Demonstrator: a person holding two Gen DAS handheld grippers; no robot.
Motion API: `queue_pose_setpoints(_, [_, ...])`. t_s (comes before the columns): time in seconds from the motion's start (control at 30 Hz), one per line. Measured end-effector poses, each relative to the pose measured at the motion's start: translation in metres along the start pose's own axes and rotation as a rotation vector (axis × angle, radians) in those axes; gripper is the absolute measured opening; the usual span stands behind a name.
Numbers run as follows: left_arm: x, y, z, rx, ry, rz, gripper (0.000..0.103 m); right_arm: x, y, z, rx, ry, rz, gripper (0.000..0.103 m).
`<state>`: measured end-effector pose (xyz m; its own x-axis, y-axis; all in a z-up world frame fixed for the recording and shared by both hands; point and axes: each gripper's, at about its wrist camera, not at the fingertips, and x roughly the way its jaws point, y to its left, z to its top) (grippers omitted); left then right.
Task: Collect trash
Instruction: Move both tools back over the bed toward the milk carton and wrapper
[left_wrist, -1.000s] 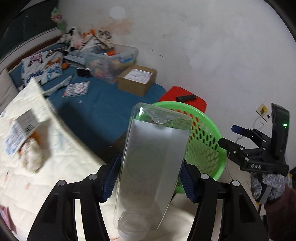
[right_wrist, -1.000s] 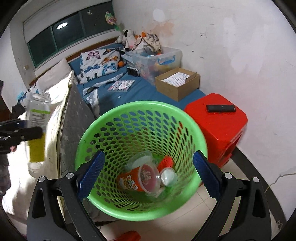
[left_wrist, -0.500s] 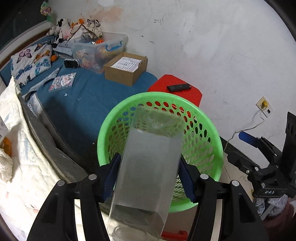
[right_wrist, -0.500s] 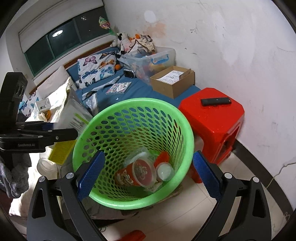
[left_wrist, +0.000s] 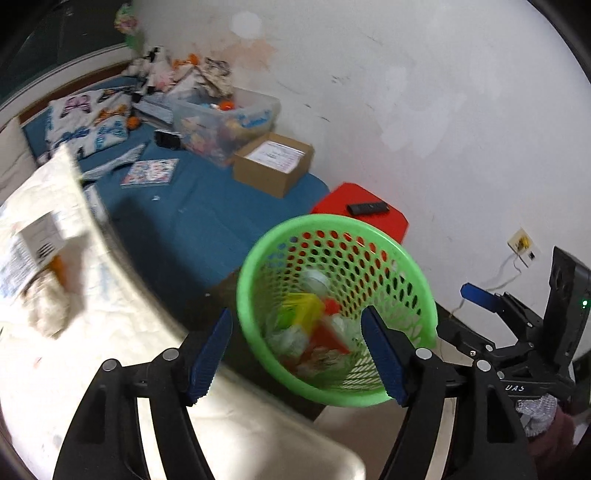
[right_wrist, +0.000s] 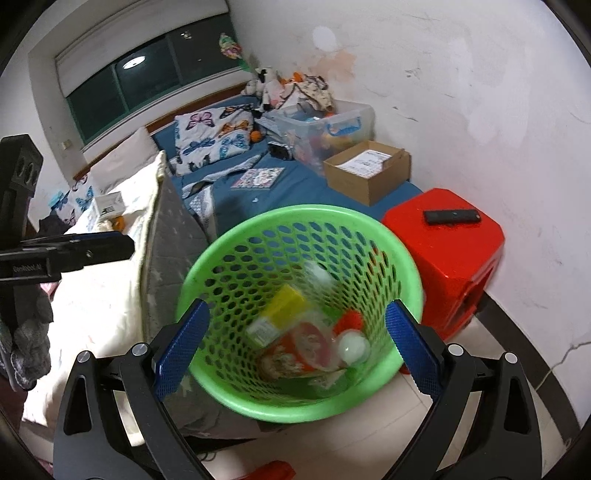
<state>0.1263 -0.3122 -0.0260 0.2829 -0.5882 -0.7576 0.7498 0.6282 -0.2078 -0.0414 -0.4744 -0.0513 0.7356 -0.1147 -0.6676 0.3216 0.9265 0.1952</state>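
Beside the blue bed (right_wrist: 295, 184), a round green perforated plastic basket (right_wrist: 236, 258) holds a blurred clear bottle with yellow label (right_wrist: 284, 310); the left gripper (left_wrist: 297, 356) and right gripper (right_wrist: 295, 347) gape wide, empty.

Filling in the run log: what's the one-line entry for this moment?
left gripper: open, empty | right gripper: open, empty | bottle: in green basket

Both wrist views look down from close above into the same green basket (left_wrist: 334, 391) (right_wrist: 295, 406), bed (left_wrist: 192, 221) (right_wrist: 295, 181) behind.
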Motion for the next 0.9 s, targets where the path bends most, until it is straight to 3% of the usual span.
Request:
queue_pose_setpoints(0.53, [-0.09,0.1,-0.063,-0.21,-0.1,0.177,0.07,0.027,0.098,0.023,-0.171,0.023,0.147,0.095])
queue_pose_setpoints(0.9, [-0.14,0.167,-0.107,-0.374,-0.14,0.307,0.073,0.066,0.182,0.058,-0.312,0.073,0.314,0.095])
